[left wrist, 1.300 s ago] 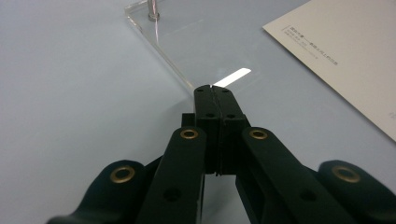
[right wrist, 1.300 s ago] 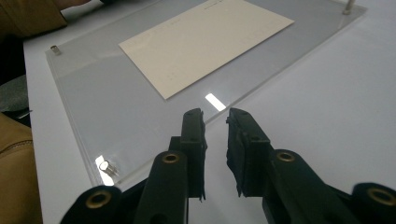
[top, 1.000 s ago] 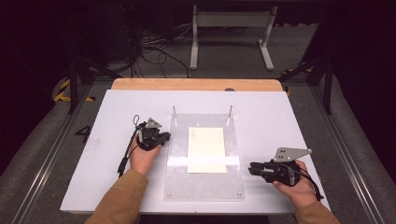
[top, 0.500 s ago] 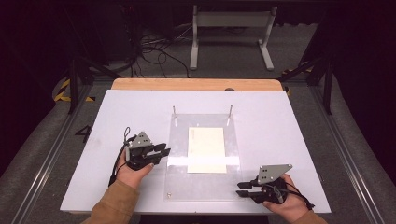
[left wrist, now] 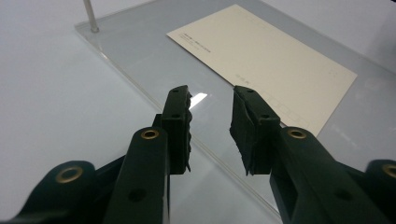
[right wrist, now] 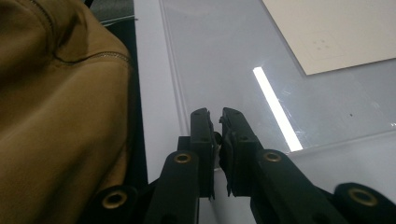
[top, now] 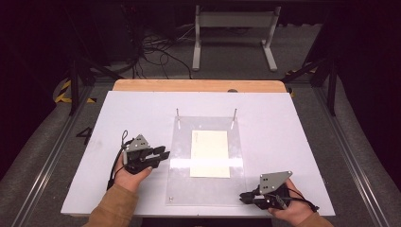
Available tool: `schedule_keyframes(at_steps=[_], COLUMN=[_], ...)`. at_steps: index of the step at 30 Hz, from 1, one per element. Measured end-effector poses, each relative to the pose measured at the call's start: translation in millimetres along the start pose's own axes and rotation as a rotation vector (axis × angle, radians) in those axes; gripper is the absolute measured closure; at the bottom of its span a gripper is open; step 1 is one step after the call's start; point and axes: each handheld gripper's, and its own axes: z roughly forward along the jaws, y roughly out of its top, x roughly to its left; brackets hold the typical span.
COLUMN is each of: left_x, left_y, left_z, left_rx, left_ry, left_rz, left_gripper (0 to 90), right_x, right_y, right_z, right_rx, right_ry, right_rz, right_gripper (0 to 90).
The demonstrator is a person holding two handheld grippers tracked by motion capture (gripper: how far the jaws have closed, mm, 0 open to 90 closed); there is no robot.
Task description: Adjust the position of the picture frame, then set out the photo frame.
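A clear acrylic plate lies in the middle of the white table, and a cream card rests flat on it. My left gripper sits at the plate's left edge and points right. Its jaws are open, with nothing between them. In the left gripper view the left gripper hovers over the plate's edge, with the card beyond. My right gripper is at the plate's near right corner and points left. The right gripper has its jaws together over the plate, holding nothing.
Two thin metal pins stand upright at the plate's far corners. A brown sleeve is close on the left in the right gripper view. A wooden strip borders the table's far side, with a metal stand and cables behind.
Both hands have drawn back toward the near edge. The left gripper has slid a little to the near left of the plate. The right one has moved to the plate's near right corner.
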Motion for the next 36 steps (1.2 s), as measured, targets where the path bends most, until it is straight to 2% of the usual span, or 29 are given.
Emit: schedule_keyframes(at_steps=[4, 6, 7, 8, 9, 11, 12, 16, 20, 23, 24, 26, 28, 30, 31, 32, 33, 34, 36], left_x=[-4.1, -5.4, -6.2, -5.3, -5.2, -5.9, -6.4, -9.6, -10.1, -10.8, -10.8, -10.2, -9.6, -9.1, -9.3, -9.3, -9.9, -10.7, -11.3], left_y=[-2.6, -2.8, -2.9, -2.3, -2.2, -2.0, -1.8, -1.3, -1.0, -2.7, -2.7, -3.9, -4.8, -6.4, -6.8, -6.8, -8.0, -8.7, -10.1], left_z=[-1.7, -3.0, -3.5, -4.3, -4.7, -4.7, -4.6, -6.2, -9.8, -13.6, -13.6, -17.2, -18.9, -20.8, -21.3, -21.3, -24.0, -24.7, -26.1], left_rx=[0.008, 0.009, 0.007, -0.002, -0.004, -0.009, -0.009, -0.017, -0.031, -0.036, -0.036, -0.048, -0.051, -0.056, -0.061, -0.061, -0.061, -0.06, -0.061], left_ry=[-0.012, -0.003, 0.0, 0.003, -0.001, -0.001, 0.0, -0.002, -0.004, 0.002, 0.002, 0.008, 0.005, 0.008, 0.002, 0.002, 0.009, 0.007, 0.013], left_rz=[0.015, 0.032, 0.026, 0.035, 0.033, 0.034, 0.034, 0.028, 0.037, 0.042, 0.042, 0.038, 0.031, 0.03, 0.028, 0.028, 0.035, 0.028, 0.032], left_gripper=[67.0, 66.4, 65.8, 65.1, 64.3, 63.0, 62.1, 59.0, 57.5, 56.4, 55.9, 55.7, 54.8, 53.7, 53.2, 52.9, 52.4, 52.1, 51.6], right_x=[1.6, 0.3, -0.6, -1.6, -3.6, -6.9, -9.0, -18.0, -35.3, -49.5, -49.5, -60.5, -70.6, -80.1, -84.4, -84.4, -89.9, -92.8, -99.1], right_y=[-0.9, -1.9, -2.2, -2.0, -0.9, 2.3, 5.3, 15.9, 26.5, 32.8, 32.8, 36.5, 40.1, 43.8, 45.7, 45.7, 47.6, 48.8, 51.6], right_z=[-2.3, -4.8, -6.9, -8.7, -12.2, -18.1, -22.0, -32.5, -40.1, -41.1, -41.1, -38.7, -36.6, -34.1, -33.5, -33.5, -31.7, -30.7, -28.6], right_rx=[0.012, 0.018, -0.001, -0.024, -0.069, -0.111, -0.136, -0.2, -0.256, -0.303, -0.303, -0.362, -0.362, -0.327, -0.3, -0.3, -0.246, -0.251, -0.255], right_ry=[0.025, 0.033, 0.036, 0.026, -0.002, -0.042, -0.084, -0.17, -0.269, -0.29, -0.29, -0.316, -0.35, -0.369, -0.377, -0.377, -0.38, -0.385, -0.396], right_rz=[-0.001, 0.022, 0.037, 0.043, 0.054, 0.083, 0.08, 0.127, 0.2, 0.255, 0.255, 0.256, 0.263, 0.263, 0.24, 0.24, 0.165, 0.156, 0.173], right_gripper=[82.7, 85.0, 83.2, 77.5, 71.8, 70.3, 70.7, 69.7, 67.8, 62.0, 62.0, 64.6, 61.6, 61.4, 66.3, 66.3, 67.0, 67.7, 67.9])
